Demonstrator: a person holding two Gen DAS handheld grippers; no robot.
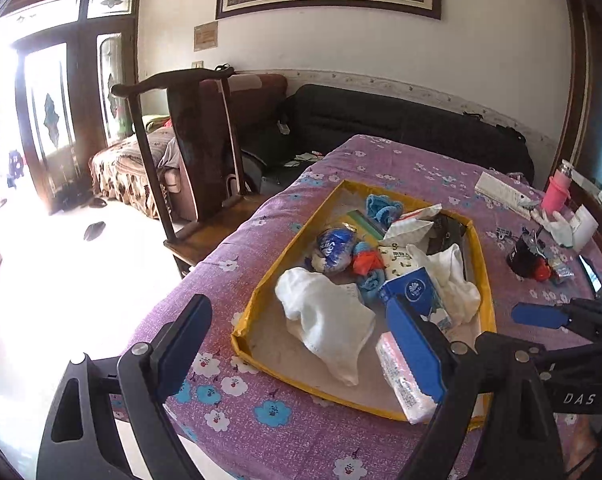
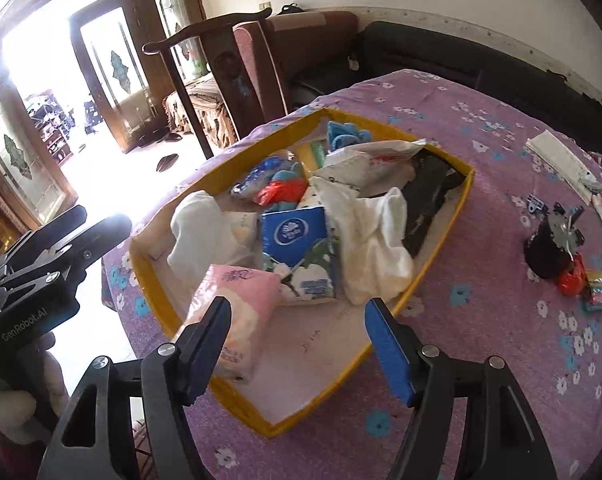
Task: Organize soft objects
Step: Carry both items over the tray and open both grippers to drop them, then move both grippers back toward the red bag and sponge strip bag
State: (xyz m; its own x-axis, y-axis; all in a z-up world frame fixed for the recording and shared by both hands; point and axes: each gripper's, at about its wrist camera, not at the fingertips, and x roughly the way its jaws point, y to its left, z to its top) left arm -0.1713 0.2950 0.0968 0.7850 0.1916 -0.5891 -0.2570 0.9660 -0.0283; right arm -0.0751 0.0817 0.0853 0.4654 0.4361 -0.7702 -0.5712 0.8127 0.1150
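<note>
My left gripper [image 1: 301, 344] stands spread wide with nothing pressed between its pads, and in the lower middle of its view a crumpled white cloth [image 1: 325, 320] lies in the gap beyond them without touching either finger. My right gripper [image 2: 301, 344] is likewise released, its jaws apart over the near bare floor of the shallow yellow-rimmed cardboard tray [image 2: 441, 240]; a soft pink tissue pack [image 2: 237, 304] lies just past my left finger there, untouched as far as I can tell. Behind it, in the middle of the frame, a blue tissue pack [image 2: 293, 232] lies among a second white cloth [image 2: 377, 248], a black bag [image 2: 429, 200] toward the tray's upper right corner, and a blue knitted piece [image 2: 341, 132] at the far end. The tray sits on the purple flowered tablecloth [image 2: 481, 340]. At the right of the frame, well apart from the tray, a small black container [image 2: 549, 252] stands on the cloth. A dark wooden chair [image 2: 221, 52] stands beyond the table, upper left.
</note>
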